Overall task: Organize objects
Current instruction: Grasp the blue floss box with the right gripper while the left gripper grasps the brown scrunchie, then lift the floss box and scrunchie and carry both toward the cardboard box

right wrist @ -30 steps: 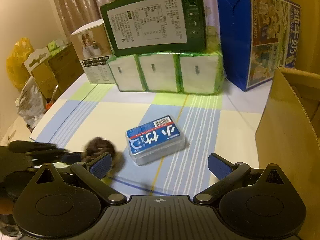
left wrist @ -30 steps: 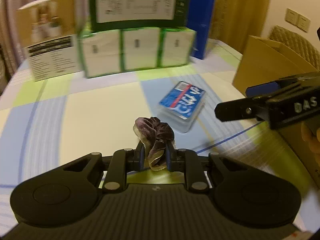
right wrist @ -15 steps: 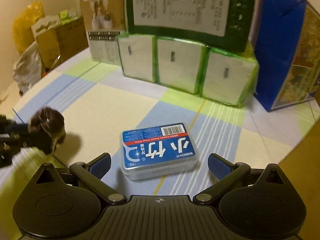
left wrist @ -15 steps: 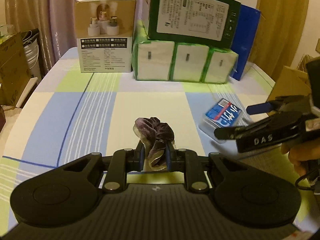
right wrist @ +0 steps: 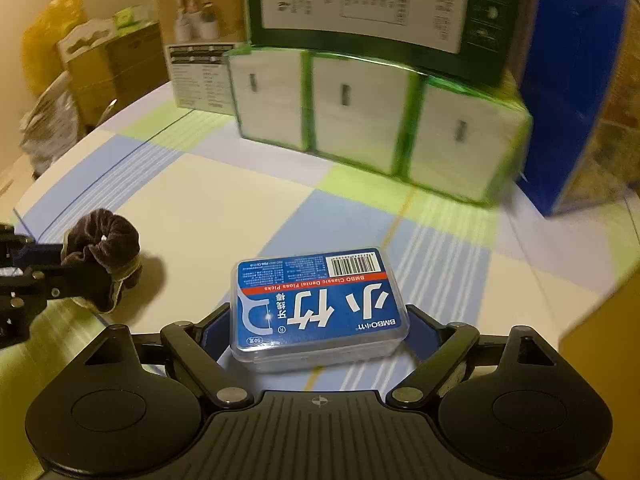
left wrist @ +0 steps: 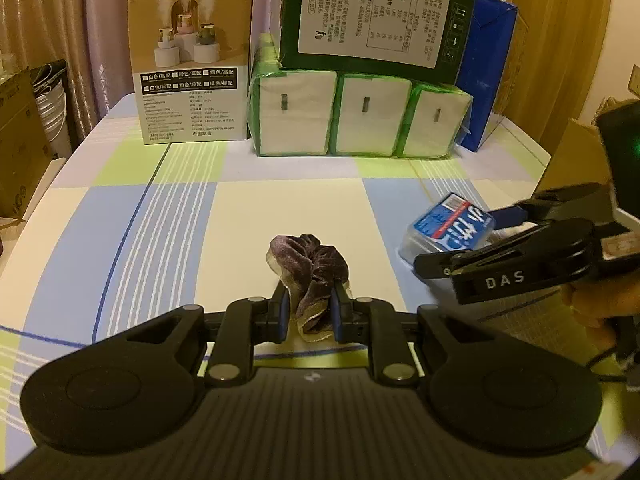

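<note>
Pinching the purple scrunchie (left wrist: 310, 266) in my left gripper (left wrist: 308, 312) at lower centre; my right gripper (right wrist: 316, 334) brackets the floss-pick box (right wrist: 316, 306), contact unclear.

On the floss box (right wrist: 318, 308) I read "BMBO Classic Dental Floss Picks", "BMBO", large characters "小竹" and a barcode. My right gripper (left wrist: 472, 240) carries "DAS" on its side. The beige box (left wrist: 191, 65) and green box's (left wrist: 376, 20) labels are too small for me to read.

scrunchie (left wrist: 310, 264) left of floss box (left wrist: 450, 226)
</note>
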Demonstrator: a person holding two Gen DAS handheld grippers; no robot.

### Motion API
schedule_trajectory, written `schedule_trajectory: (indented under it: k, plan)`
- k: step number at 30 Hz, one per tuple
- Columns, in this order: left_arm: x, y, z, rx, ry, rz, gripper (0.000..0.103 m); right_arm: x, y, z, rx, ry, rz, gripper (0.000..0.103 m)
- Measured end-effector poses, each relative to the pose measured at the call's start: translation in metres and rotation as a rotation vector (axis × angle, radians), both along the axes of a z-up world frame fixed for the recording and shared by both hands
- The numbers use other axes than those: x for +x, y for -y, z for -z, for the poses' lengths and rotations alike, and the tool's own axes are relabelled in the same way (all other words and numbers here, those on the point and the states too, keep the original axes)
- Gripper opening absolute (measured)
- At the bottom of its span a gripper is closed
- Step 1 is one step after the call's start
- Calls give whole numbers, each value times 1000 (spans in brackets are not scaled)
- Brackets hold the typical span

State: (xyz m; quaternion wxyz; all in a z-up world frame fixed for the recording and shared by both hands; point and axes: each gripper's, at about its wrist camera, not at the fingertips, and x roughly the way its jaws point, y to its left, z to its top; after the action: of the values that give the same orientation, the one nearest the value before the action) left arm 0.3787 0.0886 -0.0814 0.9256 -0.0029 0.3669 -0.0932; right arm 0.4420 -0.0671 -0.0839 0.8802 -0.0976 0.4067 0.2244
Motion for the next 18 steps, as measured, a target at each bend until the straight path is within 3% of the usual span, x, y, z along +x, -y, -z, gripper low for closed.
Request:
schedule_trajectory:
  k: [9, 18]
  plan:
    - [-32, 16, -16, 29, -18, 23, 16, -73, 18, -21, 22, -8, 136, 84]
    - [-111, 46, -54, -1, -29, 22, 16, -175, 48, -93, 99, 56, 178, 84]
